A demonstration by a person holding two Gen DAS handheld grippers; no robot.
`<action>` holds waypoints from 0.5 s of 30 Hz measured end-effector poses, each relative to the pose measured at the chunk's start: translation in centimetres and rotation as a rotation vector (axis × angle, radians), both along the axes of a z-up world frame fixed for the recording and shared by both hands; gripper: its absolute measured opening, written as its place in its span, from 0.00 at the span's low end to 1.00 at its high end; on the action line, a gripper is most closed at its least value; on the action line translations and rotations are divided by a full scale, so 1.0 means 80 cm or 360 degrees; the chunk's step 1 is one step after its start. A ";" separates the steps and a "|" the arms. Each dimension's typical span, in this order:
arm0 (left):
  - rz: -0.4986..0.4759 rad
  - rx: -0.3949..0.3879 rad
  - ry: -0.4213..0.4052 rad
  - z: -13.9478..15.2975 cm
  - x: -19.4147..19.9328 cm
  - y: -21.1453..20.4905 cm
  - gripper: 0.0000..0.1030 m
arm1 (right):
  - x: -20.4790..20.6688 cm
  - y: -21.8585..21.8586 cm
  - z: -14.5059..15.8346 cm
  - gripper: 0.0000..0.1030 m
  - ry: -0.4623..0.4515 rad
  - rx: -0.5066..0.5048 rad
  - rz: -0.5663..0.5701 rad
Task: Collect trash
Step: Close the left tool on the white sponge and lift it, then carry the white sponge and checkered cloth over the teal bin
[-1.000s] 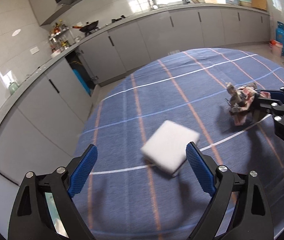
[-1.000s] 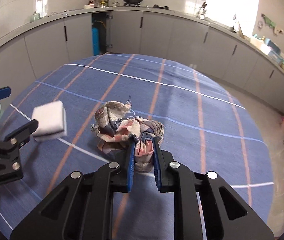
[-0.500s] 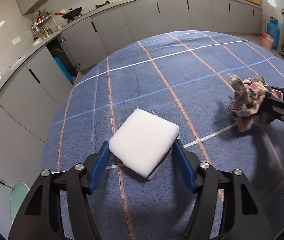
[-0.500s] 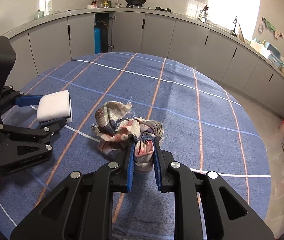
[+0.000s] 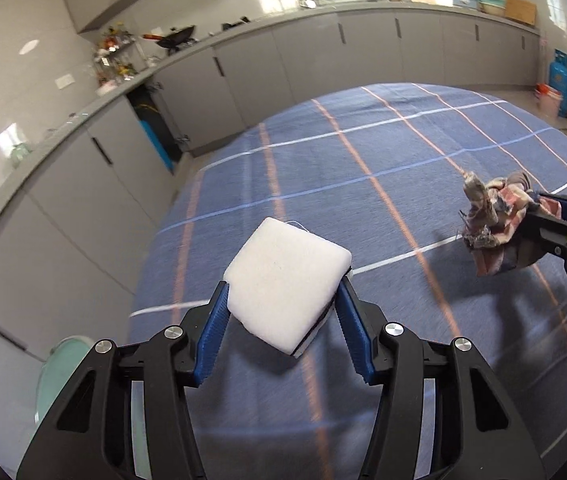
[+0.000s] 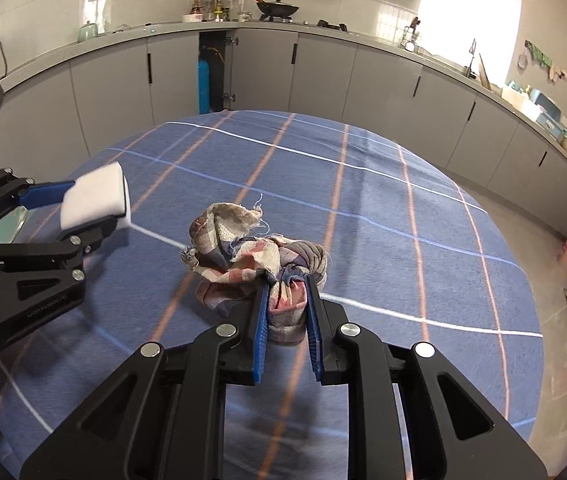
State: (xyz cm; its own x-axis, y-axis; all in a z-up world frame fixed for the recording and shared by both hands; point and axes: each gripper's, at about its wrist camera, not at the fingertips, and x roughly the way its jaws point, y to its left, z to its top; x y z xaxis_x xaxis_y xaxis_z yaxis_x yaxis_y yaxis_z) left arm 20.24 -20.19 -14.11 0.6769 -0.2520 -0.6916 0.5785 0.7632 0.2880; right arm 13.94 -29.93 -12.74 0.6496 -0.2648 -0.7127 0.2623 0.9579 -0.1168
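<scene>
Above the checked tablecloth [image 5: 363, 168] my left tongs [image 5: 283, 312], just closing, clamp the white sponge [image 5: 287, 288], right tongs [image 6: 285, 320] pinch the rag [image 6: 259, 256]; next, carry both binward

No legible text, labels (anywhere)

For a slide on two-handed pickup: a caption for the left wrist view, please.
Left gripper, its jaws just closed, holds a white pad above the blue cloth; right gripper holds a rag.
</scene>
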 end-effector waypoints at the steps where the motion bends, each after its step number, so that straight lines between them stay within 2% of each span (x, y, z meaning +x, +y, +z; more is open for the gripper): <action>1: 0.0017 -0.0008 -0.0010 0.004 -0.003 0.008 0.52 | 0.000 0.006 0.001 0.18 -0.0001 0.0002 0.0009; 6: 0.0096 -0.0001 -0.0087 0.017 -0.011 0.039 0.52 | 0.002 0.040 0.003 0.19 -0.0010 0.0001 0.0063; 15: 0.0245 -0.0013 -0.0109 0.022 -0.015 0.096 0.52 | 0.014 0.098 0.011 0.19 -0.0031 -0.0029 0.0175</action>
State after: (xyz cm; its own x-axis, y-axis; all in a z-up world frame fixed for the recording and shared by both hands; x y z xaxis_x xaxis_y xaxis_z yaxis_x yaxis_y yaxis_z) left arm 19.02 -12.51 -12.36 0.7533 -0.1473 -0.6410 0.4339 0.8437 0.3160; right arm 15.07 -22.08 -11.89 0.6890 -0.2039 -0.6955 0.1581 0.9788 -0.1303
